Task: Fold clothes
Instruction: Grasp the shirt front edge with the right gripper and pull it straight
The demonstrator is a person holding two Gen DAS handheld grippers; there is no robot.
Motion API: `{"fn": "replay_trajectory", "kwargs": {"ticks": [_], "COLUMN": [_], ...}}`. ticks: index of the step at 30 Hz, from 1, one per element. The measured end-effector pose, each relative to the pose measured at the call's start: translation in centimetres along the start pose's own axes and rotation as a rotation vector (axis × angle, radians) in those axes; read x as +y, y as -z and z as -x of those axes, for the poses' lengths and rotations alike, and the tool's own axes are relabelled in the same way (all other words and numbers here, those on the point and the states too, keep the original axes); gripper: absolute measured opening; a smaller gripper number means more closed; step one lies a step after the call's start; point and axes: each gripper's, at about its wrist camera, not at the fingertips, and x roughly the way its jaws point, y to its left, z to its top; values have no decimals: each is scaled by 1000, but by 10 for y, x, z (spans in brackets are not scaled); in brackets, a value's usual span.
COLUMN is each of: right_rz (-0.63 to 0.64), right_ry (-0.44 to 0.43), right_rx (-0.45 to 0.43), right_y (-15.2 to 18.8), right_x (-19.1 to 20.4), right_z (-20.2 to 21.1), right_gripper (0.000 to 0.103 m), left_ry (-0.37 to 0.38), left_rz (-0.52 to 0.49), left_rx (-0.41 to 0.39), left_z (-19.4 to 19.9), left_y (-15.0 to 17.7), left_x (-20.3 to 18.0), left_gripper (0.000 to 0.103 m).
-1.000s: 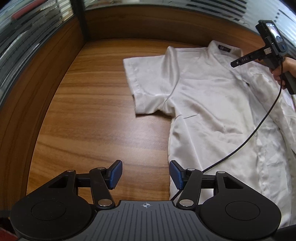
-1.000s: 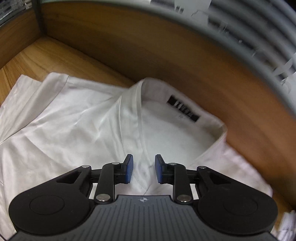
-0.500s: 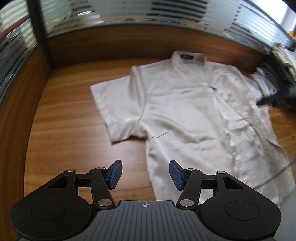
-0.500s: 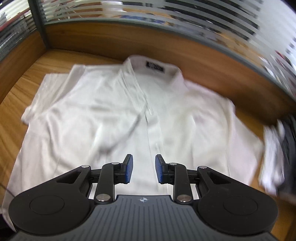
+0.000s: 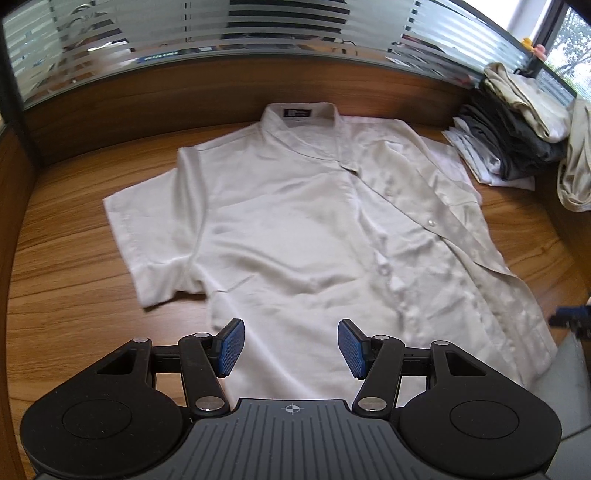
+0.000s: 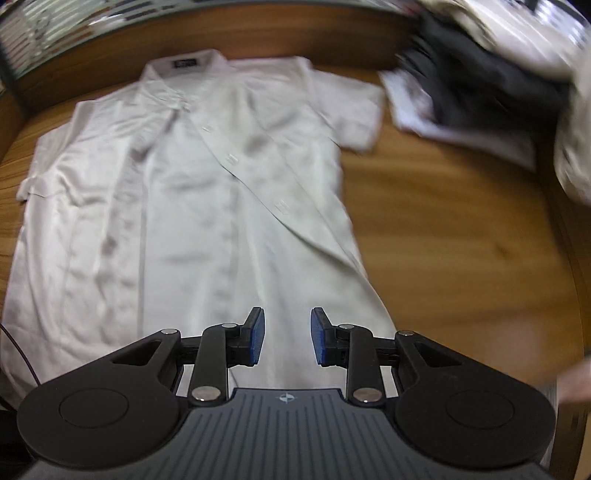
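White short-sleeved button shirt [image 5: 295, 229] lying flat, collar away, on wooden worktop [image 5: 74, 266]. Left claw [image 5: 290, 347] hovering wide over hem, empty. Right claw [image 6: 287, 336] hovering narrower, gripping nothing.

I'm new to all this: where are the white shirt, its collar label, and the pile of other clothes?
white shirt [image 5: 295, 229]: left wrist view, chest panel.
collar label [image 5: 299, 112]: left wrist view, dark tag.
pile of clothes [image 5: 517, 125]: left wrist view, dark garment.

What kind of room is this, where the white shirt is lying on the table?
Probably an office or meeting room, used here for folding laundry. The wooden table is edged by frosted striped glass partitions, like office dividers. A white shirt lies spread flat, and a pile of other clothes waits in the corner.
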Motion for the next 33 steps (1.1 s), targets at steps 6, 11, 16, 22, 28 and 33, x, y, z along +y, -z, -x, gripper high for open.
{"fn": "replay_trajectory", "kwargs": {"ticks": [6, 11, 16, 22, 28, 33], "right_rz": [-86, -178, -273, -309, -382, -368], "right_ry": [42, 32, -74, -162, -271, -273], "right_rx": [27, 45, 48, -6, 0, -8], "right_y": [55, 96, 121, 132, 134, 134], "right_x": [-59, -110, -138, -149, -155, -147], "right_z": [-2, -9, -24, -45, -59, -42], "right_gripper": [31, 36, 58, 70, 37, 4], "left_ry": [-21, -44, -69, -92, -63, -27], "left_rz": [49, 94, 119, 127, 181, 249], "left_rx": [19, 34, 43, 38, 54, 54], "left_z": [-13, -25, -36, -47, -66, -96], "left_y": [0, -2, -9, -25, -46, -71], "left_x": [-34, -62, -87, -107, -115, -116], "left_gripper": [59, 59, 59, 59, 59, 59]}}
